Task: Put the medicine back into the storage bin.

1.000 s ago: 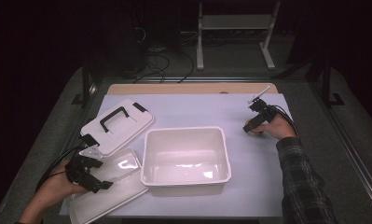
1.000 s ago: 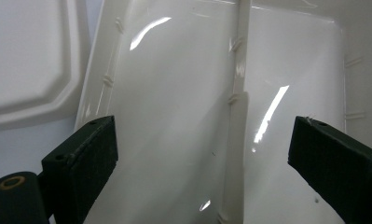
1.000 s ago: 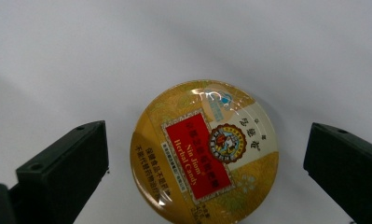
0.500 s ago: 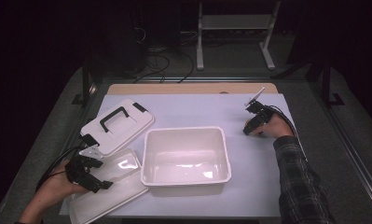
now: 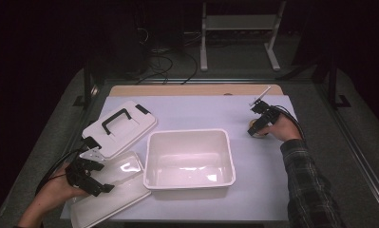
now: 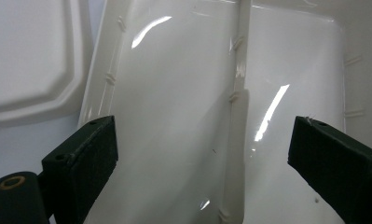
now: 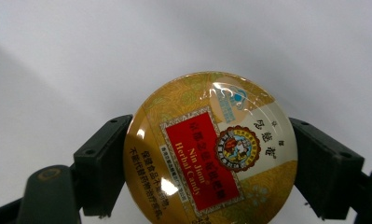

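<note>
Candy tin (image 7: 211,149) wedged between right claw (image 7: 210,170) pads on bare tabletop (image 7: 127,56)

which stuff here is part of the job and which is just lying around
In use:
- candy tin, clamped in the right gripper
- clear tray, under the open left gripper

Lying about:
- white tub
- handled lid
- table

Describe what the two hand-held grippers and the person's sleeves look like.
Both are black. The left hand-held gripper has blocky dark pads and trails a black cable. The right hand-held gripper has matching black jaws, a cable looping over the hand, and a thin pale rod rising from it. The right arm wears a dark plaid sleeve.
</note>
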`<action>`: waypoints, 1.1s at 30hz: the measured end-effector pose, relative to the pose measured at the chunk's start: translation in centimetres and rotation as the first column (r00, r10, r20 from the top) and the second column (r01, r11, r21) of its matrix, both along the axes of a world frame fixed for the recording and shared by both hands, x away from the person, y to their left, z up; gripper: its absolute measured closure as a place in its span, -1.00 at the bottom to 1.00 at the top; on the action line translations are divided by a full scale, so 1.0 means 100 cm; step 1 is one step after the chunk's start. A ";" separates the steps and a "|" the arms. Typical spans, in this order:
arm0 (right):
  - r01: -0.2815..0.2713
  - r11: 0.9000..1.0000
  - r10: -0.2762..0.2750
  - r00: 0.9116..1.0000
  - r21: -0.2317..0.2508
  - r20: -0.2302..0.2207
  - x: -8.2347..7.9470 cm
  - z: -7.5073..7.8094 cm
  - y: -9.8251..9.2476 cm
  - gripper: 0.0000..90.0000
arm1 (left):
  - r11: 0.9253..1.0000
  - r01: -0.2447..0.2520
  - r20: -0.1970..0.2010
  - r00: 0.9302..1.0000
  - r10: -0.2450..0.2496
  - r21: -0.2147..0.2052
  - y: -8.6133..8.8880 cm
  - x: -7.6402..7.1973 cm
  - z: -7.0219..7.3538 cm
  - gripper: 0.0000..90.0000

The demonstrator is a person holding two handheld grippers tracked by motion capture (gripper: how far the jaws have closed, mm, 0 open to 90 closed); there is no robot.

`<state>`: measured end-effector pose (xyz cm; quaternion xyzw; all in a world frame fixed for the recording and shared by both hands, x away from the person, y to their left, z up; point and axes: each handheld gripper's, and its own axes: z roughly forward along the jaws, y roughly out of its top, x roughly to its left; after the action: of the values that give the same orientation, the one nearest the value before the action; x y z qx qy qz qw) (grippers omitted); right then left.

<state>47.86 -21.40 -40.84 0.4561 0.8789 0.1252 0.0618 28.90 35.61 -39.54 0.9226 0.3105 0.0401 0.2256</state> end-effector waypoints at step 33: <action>-0.179 0.979 0.161 0.973 0.098 0.165 -0.078 0.120 0.045 -0.56 | 1.000 -0.003 -0.004 1.000 0.003 0.001 -0.003 0.002 0.004 -0.83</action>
<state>40.02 -16.94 -28.84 0.3705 0.8988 0.2144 0.0940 29.13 35.36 -39.11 0.9223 0.3121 0.0389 0.2245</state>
